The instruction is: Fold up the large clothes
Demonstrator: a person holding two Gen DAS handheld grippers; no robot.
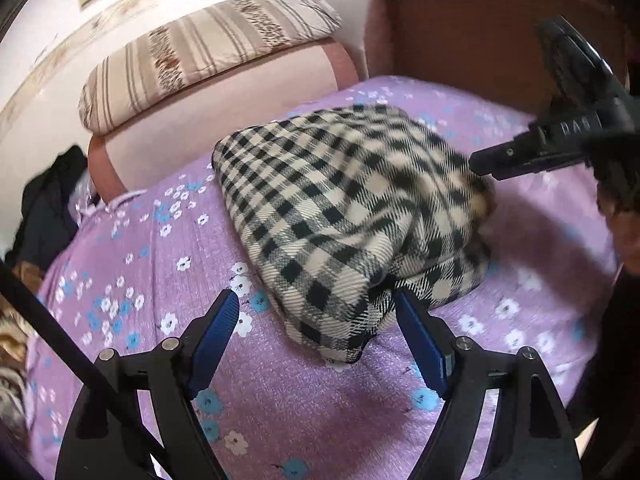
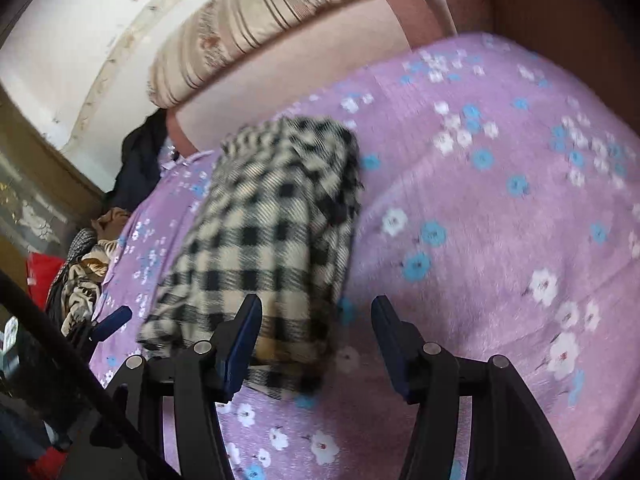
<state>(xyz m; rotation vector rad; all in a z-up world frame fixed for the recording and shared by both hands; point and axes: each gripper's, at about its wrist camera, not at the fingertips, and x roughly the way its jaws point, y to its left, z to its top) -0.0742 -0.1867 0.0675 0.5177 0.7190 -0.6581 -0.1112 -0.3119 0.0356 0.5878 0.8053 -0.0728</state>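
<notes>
Two grippers, the left gripper (image 1: 318, 320) and the right gripper (image 2: 316, 336), hang with fingers open and holding nothing over the checked cloth (image 1: 352, 216), which lies folded on the purple bed cover (image 1: 160, 248), so it looks let go.

A lilac bedspread (image 1: 168, 264) printed with white and blue flowers covers the bed. A striped cushion (image 1: 200, 52) lies on a pink bolster (image 1: 224, 108) against a pale wall (image 2: 80, 32). A brown headboard (image 1: 460, 28) closes the far end, and dark clothes (image 2: 136, 168) are heaped beside the bed.
</notes>
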